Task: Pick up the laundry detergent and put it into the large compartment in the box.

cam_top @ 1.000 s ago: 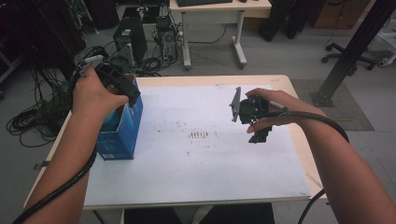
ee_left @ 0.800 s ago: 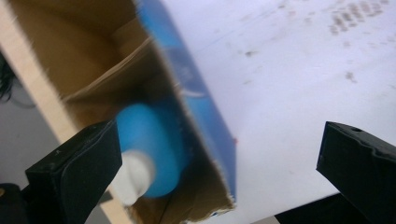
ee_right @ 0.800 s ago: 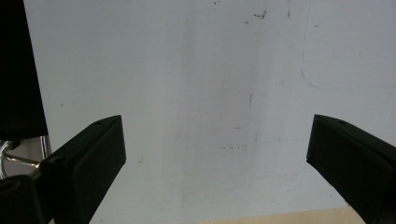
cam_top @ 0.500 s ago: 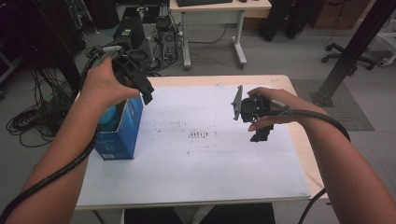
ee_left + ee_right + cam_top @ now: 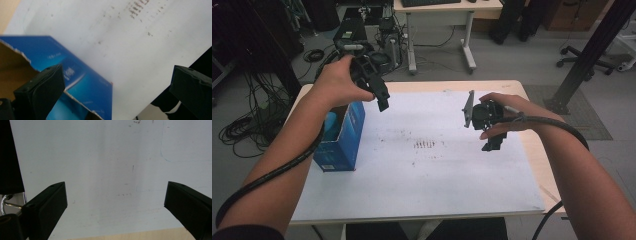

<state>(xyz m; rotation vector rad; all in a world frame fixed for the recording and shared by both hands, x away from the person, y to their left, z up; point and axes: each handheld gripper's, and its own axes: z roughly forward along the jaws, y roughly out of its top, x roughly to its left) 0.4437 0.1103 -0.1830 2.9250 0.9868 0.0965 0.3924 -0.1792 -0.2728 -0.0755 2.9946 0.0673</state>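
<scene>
Nearest me, the white paper-covered table [image 5: 422,180] lies bare between my forearms. My right gripper [image 5: 492,142] hangs above its right half, jaws spread wide with nothing between them, as the right gripper view shows. Farther off on the left stands the open-topped blue cardboard box [image 5: 343,136], upright near the table's left edge. My left gripper [image 5: 381,100] sits above and just beyond it, jaws spread and empty. I judge I'm working at the box; next I'd lower the left gripper and line one jaw inside its wall.
</scene>
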